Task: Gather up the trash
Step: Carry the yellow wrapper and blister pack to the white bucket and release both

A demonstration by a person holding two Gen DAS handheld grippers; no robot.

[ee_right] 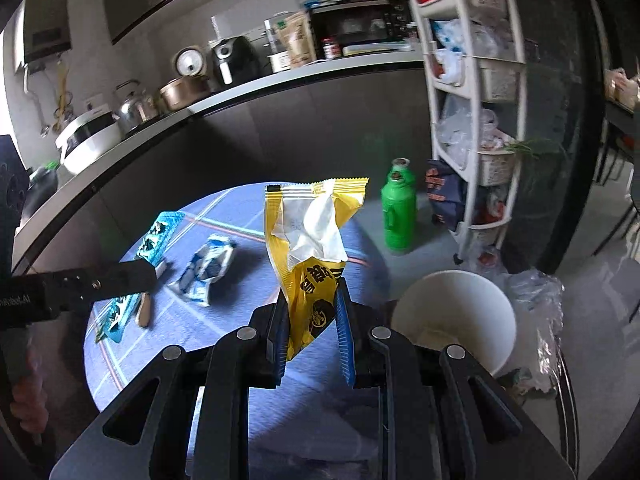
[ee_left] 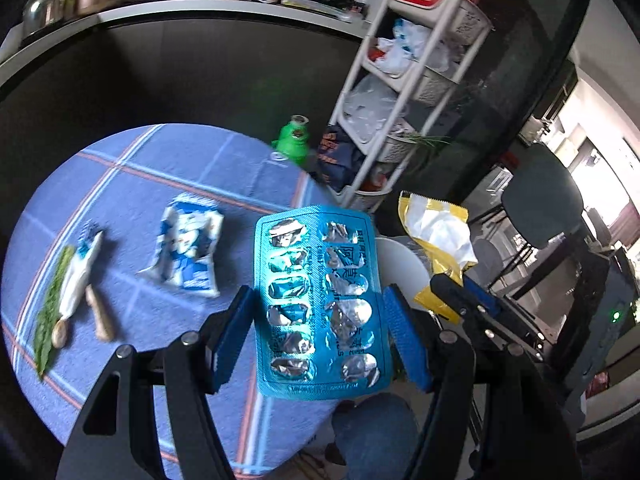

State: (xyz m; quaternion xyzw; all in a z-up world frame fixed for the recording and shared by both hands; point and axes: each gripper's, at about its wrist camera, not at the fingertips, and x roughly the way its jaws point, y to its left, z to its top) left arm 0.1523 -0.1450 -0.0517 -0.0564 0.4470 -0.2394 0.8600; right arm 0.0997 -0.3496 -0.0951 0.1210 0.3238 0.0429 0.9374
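Holding trash over the table's right edge: left gripper pinches a blister pack, right gripper a wrapper. Either might slip short of the apparently white bin.

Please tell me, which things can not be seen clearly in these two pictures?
- White bin: bottom cut off by the right claw in the right wrist view.
- Yellow wrapper: print partly hidden between the pads.
- Blister pack: lettering too small in the left wrist view.
- Table scraps: blurred.

White bin mouth unobstructed, green bottle well behind
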